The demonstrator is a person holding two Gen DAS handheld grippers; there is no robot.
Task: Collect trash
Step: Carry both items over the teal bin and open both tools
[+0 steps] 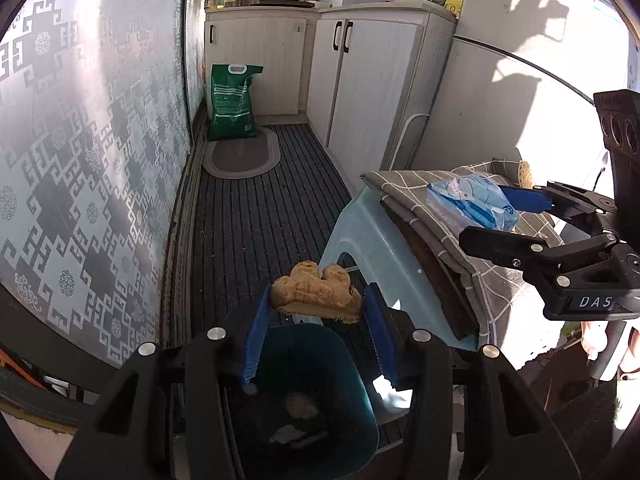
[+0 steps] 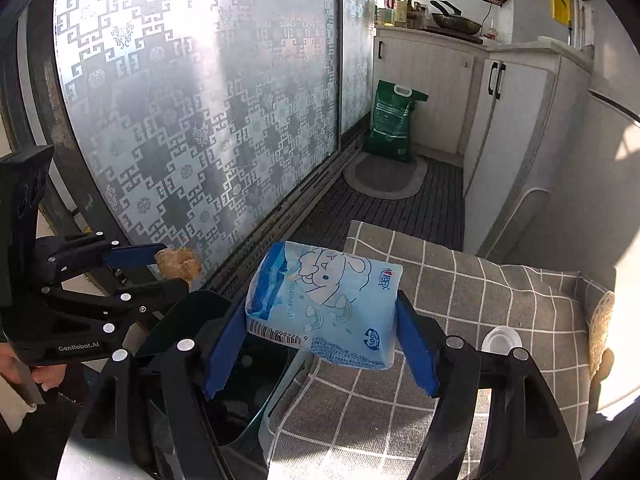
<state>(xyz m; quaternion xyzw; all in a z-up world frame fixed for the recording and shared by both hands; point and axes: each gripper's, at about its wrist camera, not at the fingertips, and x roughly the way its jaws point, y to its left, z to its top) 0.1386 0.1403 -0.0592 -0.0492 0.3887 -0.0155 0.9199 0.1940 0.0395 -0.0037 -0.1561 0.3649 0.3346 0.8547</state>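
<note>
Right now we hold a lumpy brown piece of ginger (image 1: 316, 294) in our left gripper (image 1: 316, 320), pinched between its two blue pads (image 1: 256, 340) at their very tips, so most of the piece sticks up beyond them. It hangs in the air directly above the open mouth of the dark teal trash bin (image 1: 352, 364), which stands on the floor beside the pale blue plastic stool (image 1: 360, 232); some scraps lie at the bin's bottom. Our right gripper (image 2: 320, 340) is closed on a light blue tissue packet (image 2: 324, 304), the pads pressing its two short ends, the packet lying crosswise between them. It is lifted above the near edge of the grey checked cloth (image 2: 460, 280) that covers the stool, close to the bin's rim. A white cap (image 2: 502, 338) rests on the cloth, right of the packet.
</note>
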